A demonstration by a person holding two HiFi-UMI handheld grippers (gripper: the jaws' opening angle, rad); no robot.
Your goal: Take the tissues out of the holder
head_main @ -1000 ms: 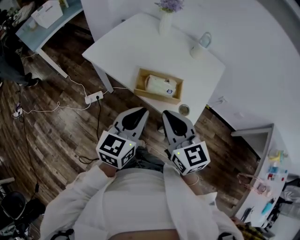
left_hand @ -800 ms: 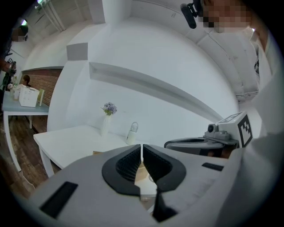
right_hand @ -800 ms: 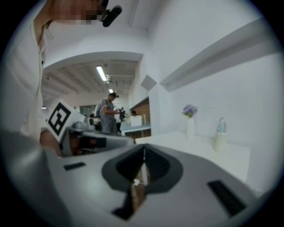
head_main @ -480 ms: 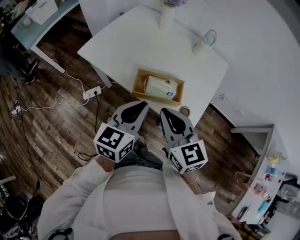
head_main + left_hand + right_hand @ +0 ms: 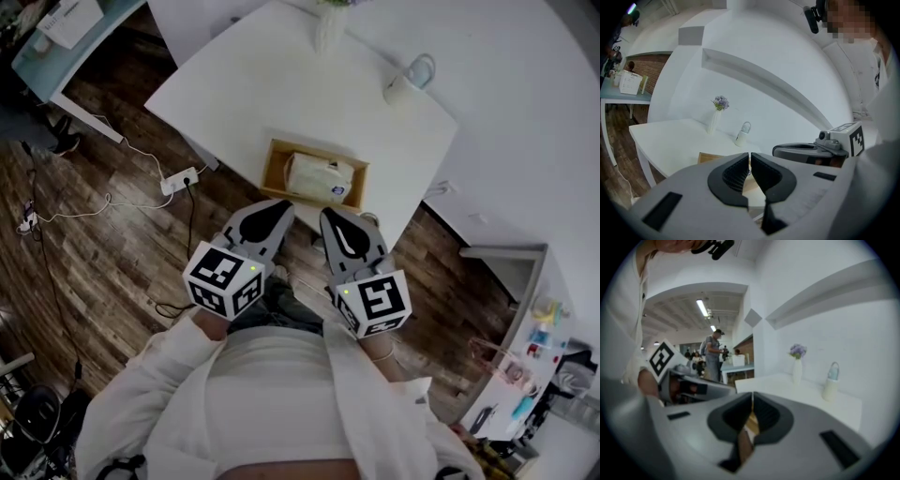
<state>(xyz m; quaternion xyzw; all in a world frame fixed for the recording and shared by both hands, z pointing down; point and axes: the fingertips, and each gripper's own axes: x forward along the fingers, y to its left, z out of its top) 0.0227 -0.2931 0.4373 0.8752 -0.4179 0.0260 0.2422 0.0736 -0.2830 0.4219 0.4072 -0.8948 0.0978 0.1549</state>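
Hovering side by side just short of the white counter (image 5: 281, 84), the left claw (image 5: 274, 208) and right claw (image 5: 334, 216) each have their jaws pressed together on nothing. Ahead of them the tissue pack (image 5: 319, 176) lies inside the wooden holder (image 5: 275, 171) at the counter's near edge, untouched, apart from both claws.

Left gripper (image 5: 270, 211), right gripper (image 5: 337, 217): jaws together.
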